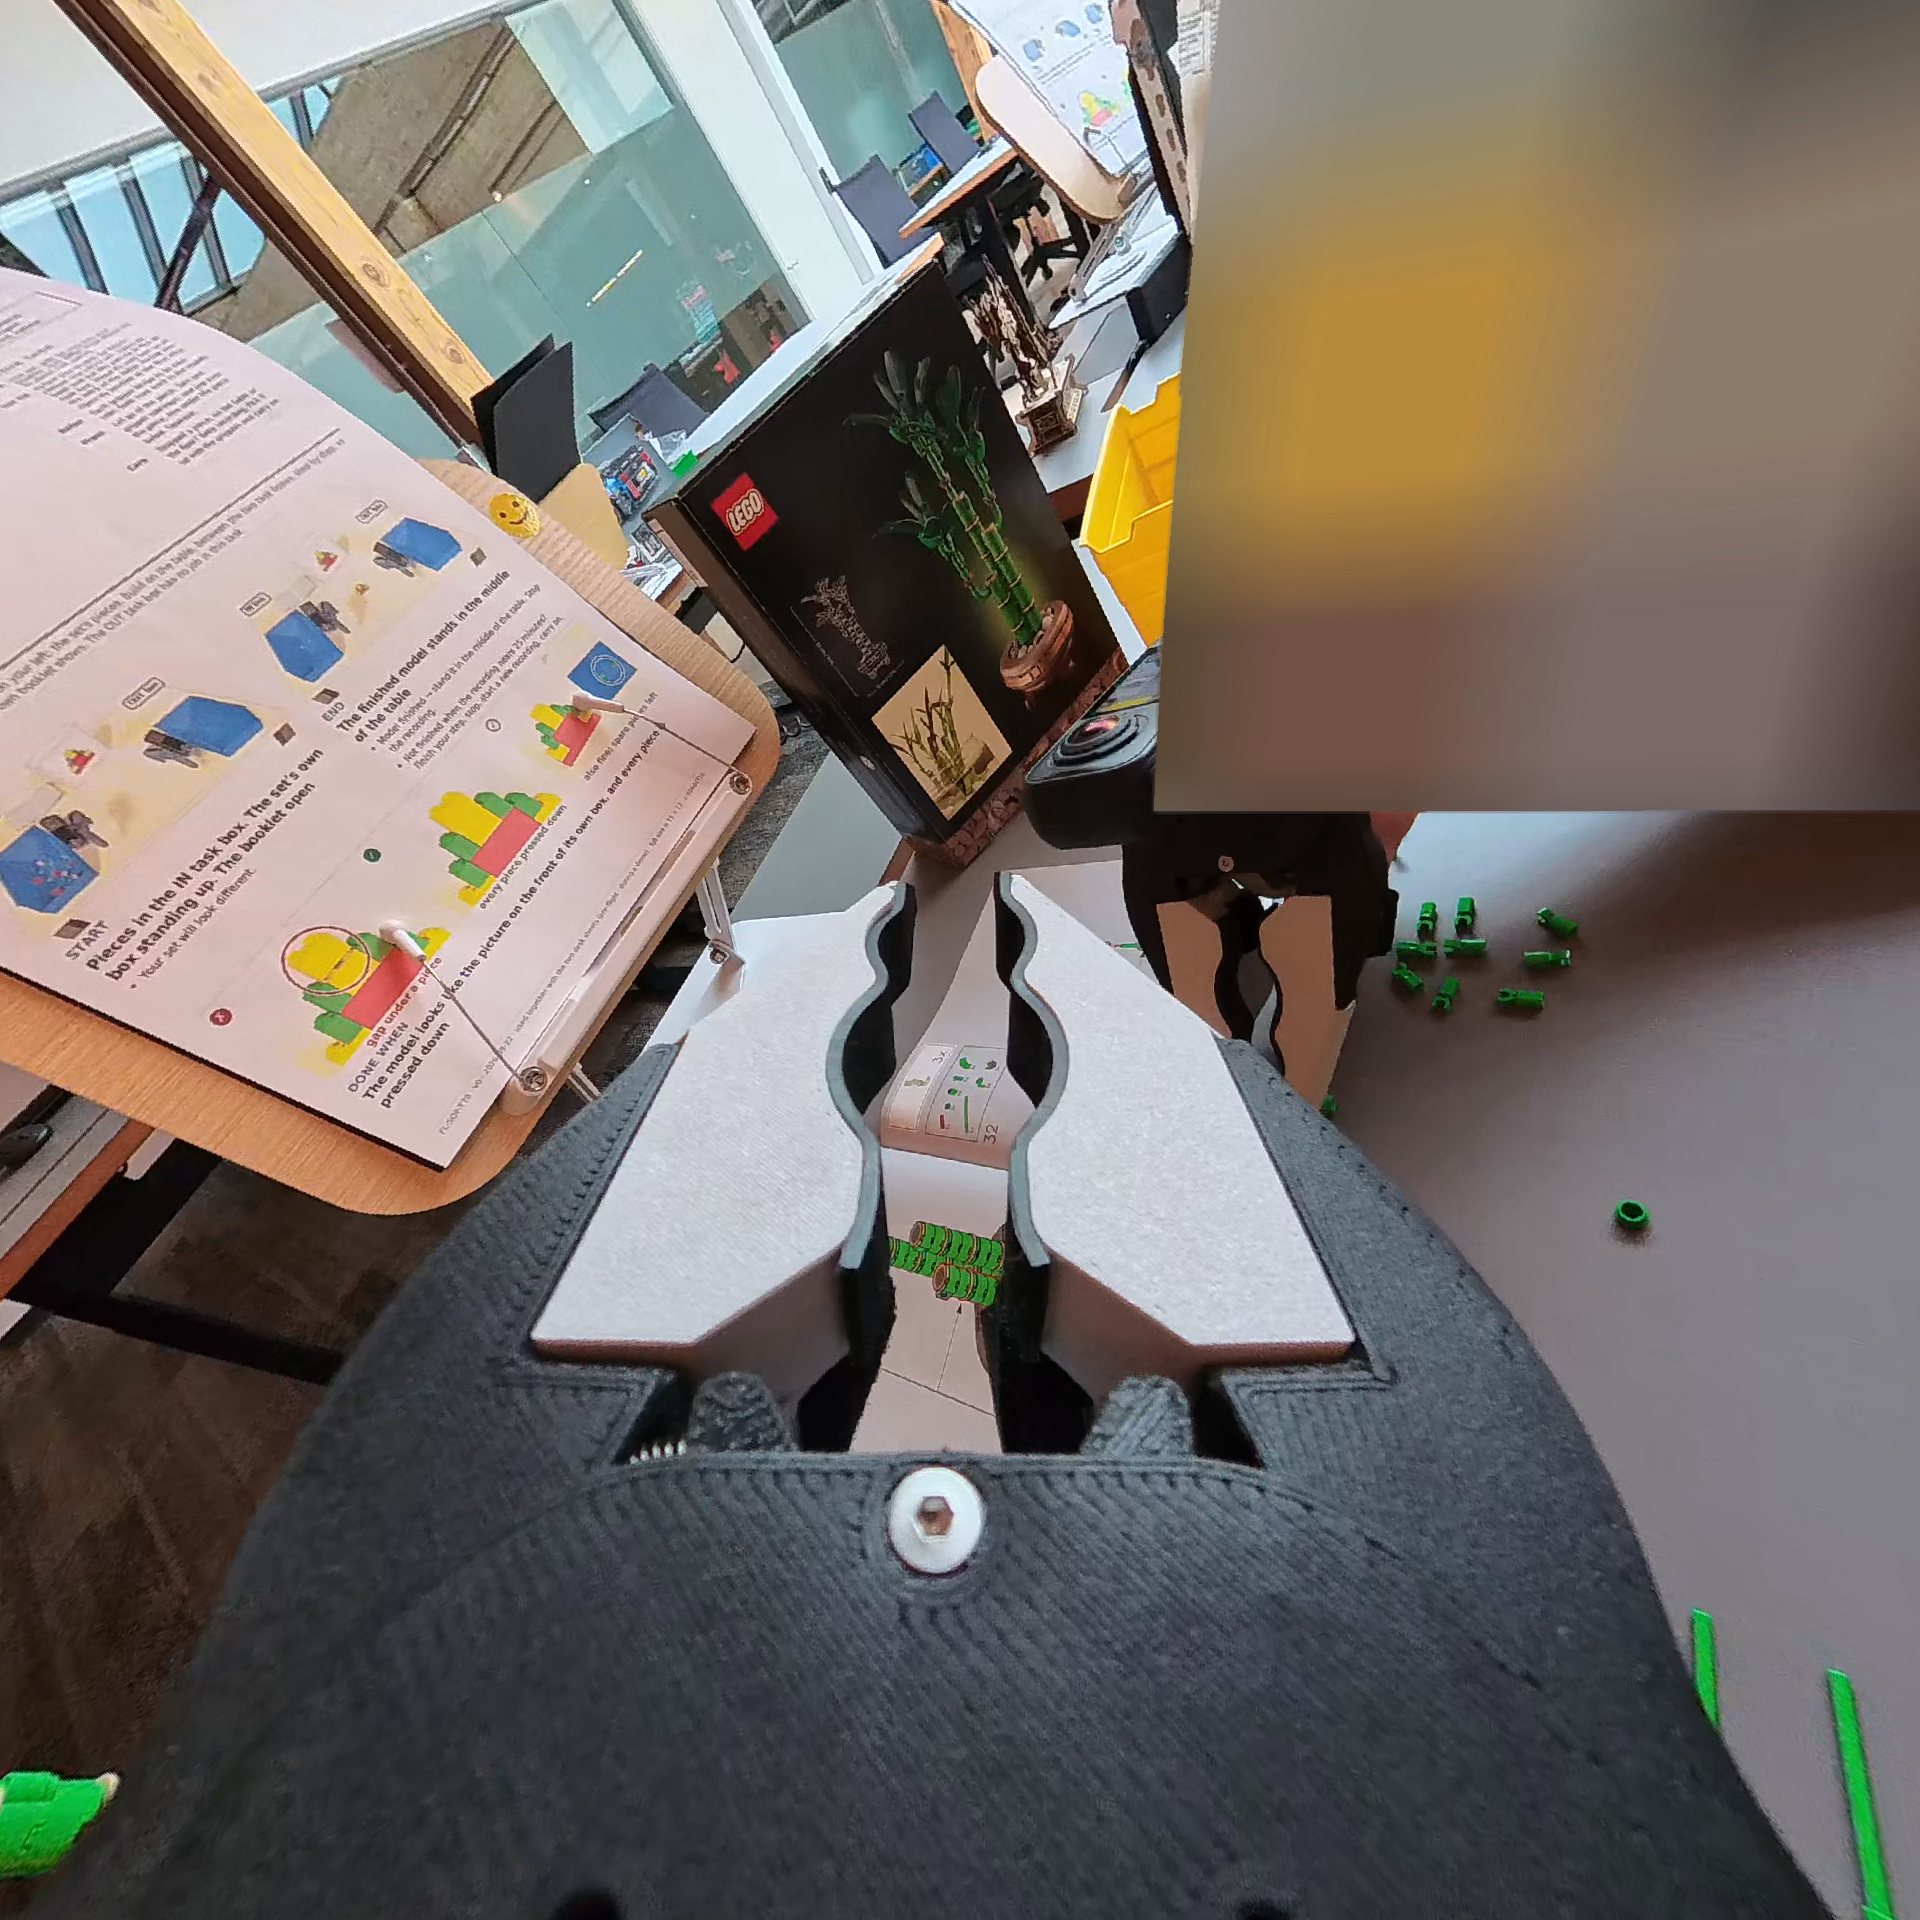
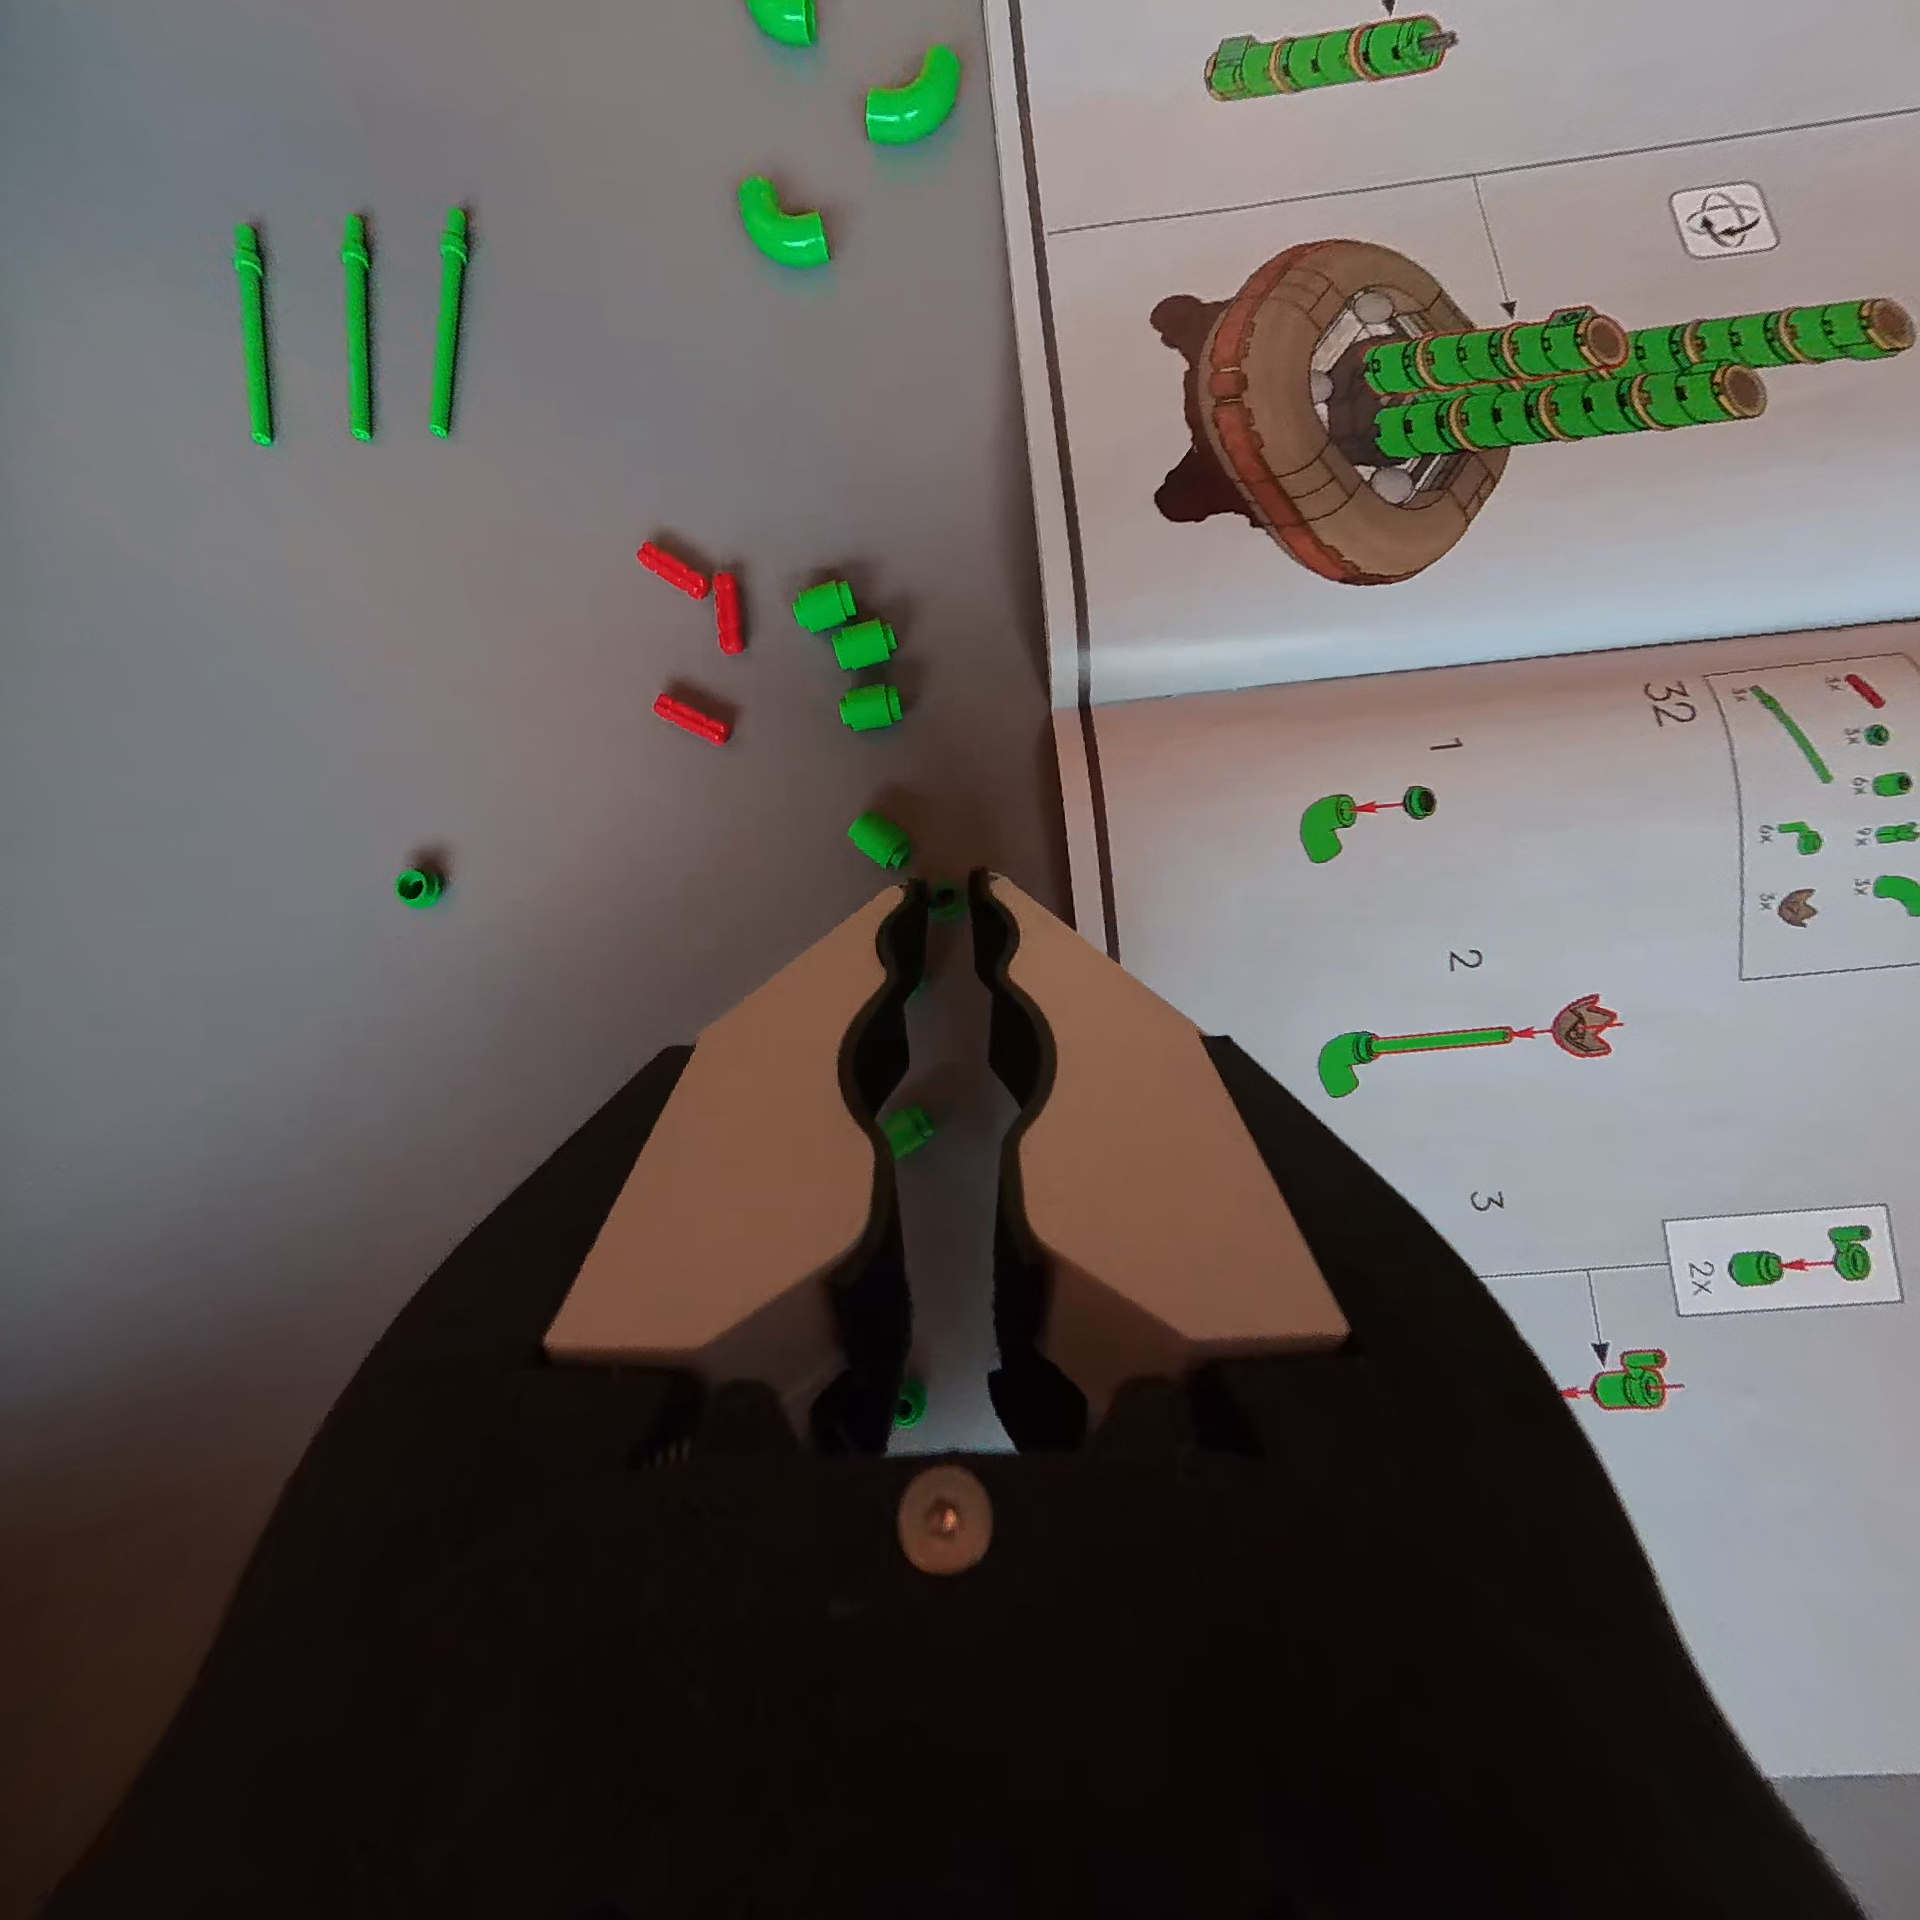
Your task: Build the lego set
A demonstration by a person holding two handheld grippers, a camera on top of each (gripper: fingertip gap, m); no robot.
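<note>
In the right wrist view my right gripper (image 2: 945,896) is low over the grey table, its jaws closed to a narrow gap on a small green round piece (image 2: 945,900) at the tips. Green round bricks (image 2: 864,644) and red pins (image 2: 693,717) lie just ahead, with green elbow pieces (image 2: 790,223) and three green rods (image 2: 353,327) farther off. The open instruction booklet (image 2: 1455,644) lies to the right. My left gripper (image 1: 954,899) is open and empty, held above the booklet (image 1: 940,1101). The right gripper (image 1: 1247,977) shows beyond it.
The black set box (image 1: 914,582) stands upright at the back beside a yellow bin (image 1: 1132,499). A printed sheet rests on a wooden stand (image 1: 312,727) at the left. Loose green connectors (image 1: 1475,956), a green ring (image 1: 1631,1214) and green rods (image 1: 1855,1797) lie on the table. The grippers' ends are close to 20 cm from one another.
</note>
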